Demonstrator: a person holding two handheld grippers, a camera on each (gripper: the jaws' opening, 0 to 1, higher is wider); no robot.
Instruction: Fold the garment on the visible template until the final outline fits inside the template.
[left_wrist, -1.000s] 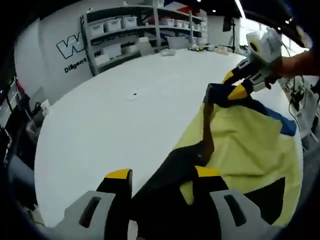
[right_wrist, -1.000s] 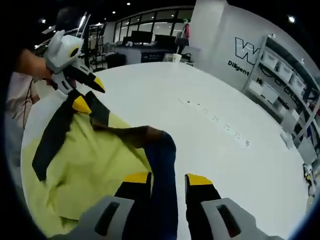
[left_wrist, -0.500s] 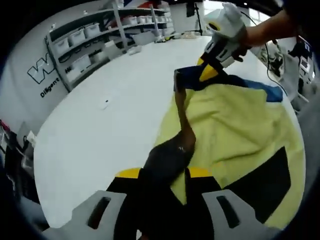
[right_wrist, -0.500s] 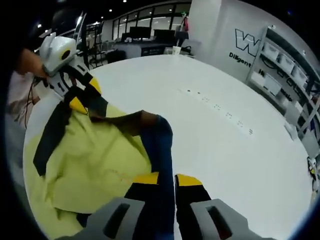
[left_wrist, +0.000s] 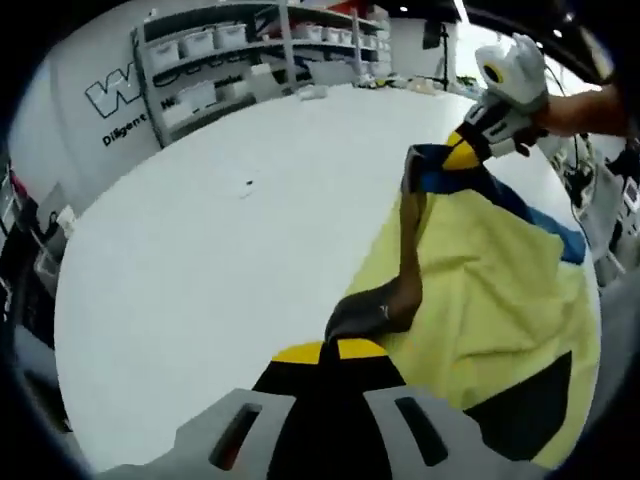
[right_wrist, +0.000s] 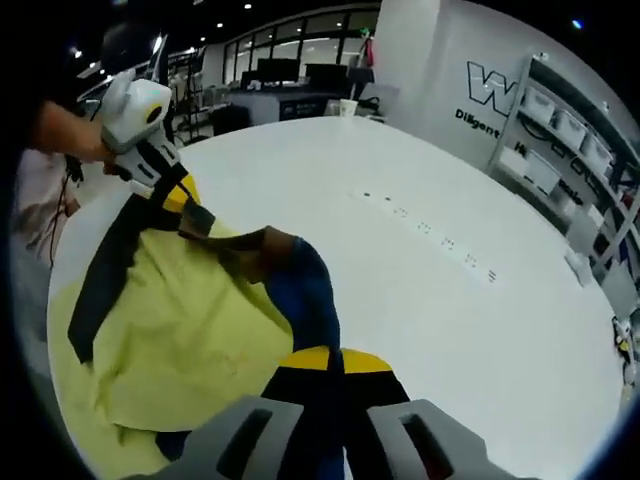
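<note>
- Left gripper view: the left tongs (left_wrist: 330, 352) rise from the bottom with yellow tips pressed together, pinching a dark edge of the garment (left_wrist: 480, 300); the yellow cloth spreads ahead and to the right of the tips, on the white table (left_wrist: 200, 250)
- Ahead and up to the right, the right tongs (left_wrist: 462, 152) are closed on the far end of the same edge, where blue cloth shows; a hand (left_wrist: 590, 108) holds them
- Between the two pairs of tongs the dark-and-brown edge runs as a raised band, ahead and slightly right; that is the long axis of the pinched fold, and each pair holds one end
- Shelves (left_wrist: 250, 50) stand far beyond the table; I cannot make out a template outline here
- Right gripper view: the right tongs (right_wrist: 327, 360) come up from the bottom, tips together on the blue part of the garment (right_wrist: 180, 330); the yellow cloth lies ahead and to the left of them
- The left tongs (right_wrist: 178, 195) sit ahead and up to the left, nipping the dark corner
- Judgement: the fold is in hand, not done; the held edge likely has to be carried across the yellow body, so both ends should travel together with the band kept taut
</note>
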